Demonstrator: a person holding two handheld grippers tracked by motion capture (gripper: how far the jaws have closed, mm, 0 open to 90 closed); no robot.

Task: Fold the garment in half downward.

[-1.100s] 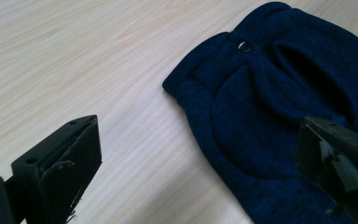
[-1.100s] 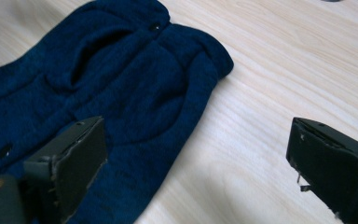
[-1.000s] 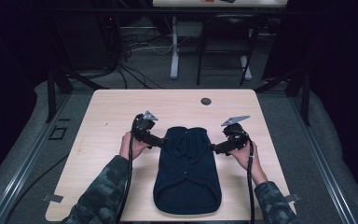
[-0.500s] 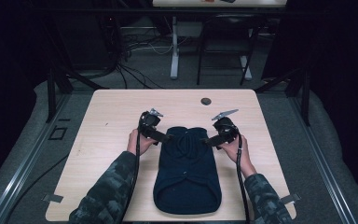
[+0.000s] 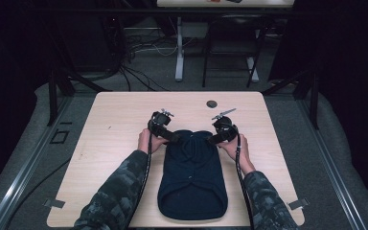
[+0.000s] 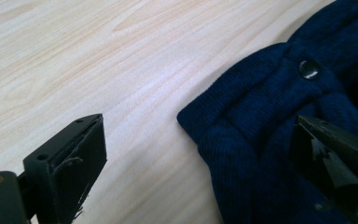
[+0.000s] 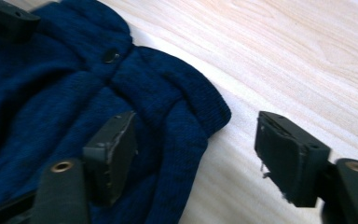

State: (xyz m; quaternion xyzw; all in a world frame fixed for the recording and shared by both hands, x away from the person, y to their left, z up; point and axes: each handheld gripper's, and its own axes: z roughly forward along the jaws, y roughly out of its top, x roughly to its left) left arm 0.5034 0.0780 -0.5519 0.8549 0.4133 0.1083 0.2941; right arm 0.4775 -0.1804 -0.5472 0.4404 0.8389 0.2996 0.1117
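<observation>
In the high view, a dark blue sweater lies flat on the tabletop, its long axis running away from the person. The left gripper and right gripper sit at its two far corners, each equally near its own corner.

In the left gripper view, the jaws are wide open and hold nothing; the sweater corner lies between them, one jaw over the cloth, near a button.

In the right gripper view, the jaws are also wide open and empty, and the folded corner lies between them. No containers are present.
</observation>
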